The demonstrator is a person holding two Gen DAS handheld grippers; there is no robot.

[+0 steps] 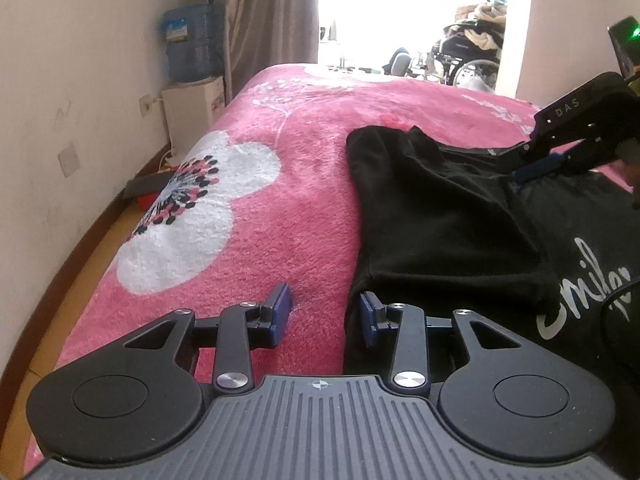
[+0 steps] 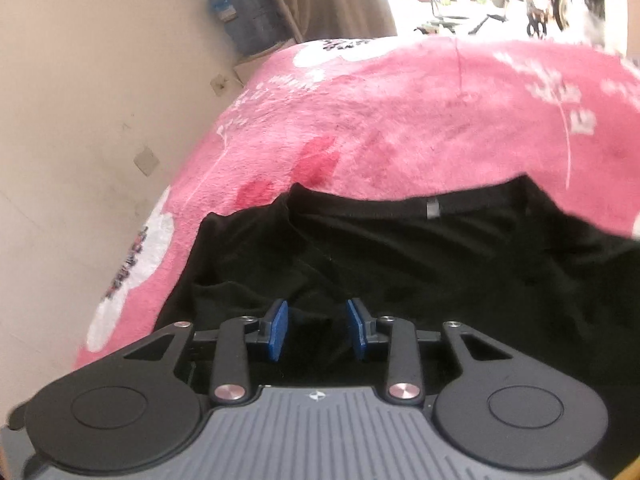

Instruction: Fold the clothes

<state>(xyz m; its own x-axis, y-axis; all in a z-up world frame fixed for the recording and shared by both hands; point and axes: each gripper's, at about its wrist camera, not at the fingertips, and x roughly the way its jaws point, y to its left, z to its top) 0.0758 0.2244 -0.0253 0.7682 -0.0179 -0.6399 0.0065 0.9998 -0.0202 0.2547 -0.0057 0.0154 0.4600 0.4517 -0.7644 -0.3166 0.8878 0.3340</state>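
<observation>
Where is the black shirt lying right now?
The black shirt lies on the pink blanket, right of the white flower print in the left wrist view.

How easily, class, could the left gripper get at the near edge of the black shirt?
Probably easily: the left gripper is open, with the black shirt edge beside its right finger and only pink blanket between.

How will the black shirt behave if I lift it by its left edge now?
The black shirt will likely drape and sag: it lies creased and limp. Its folded-over flap may fall open. The fluffy pink blanket probably grips it, so pushing would bunch it.
</observation>
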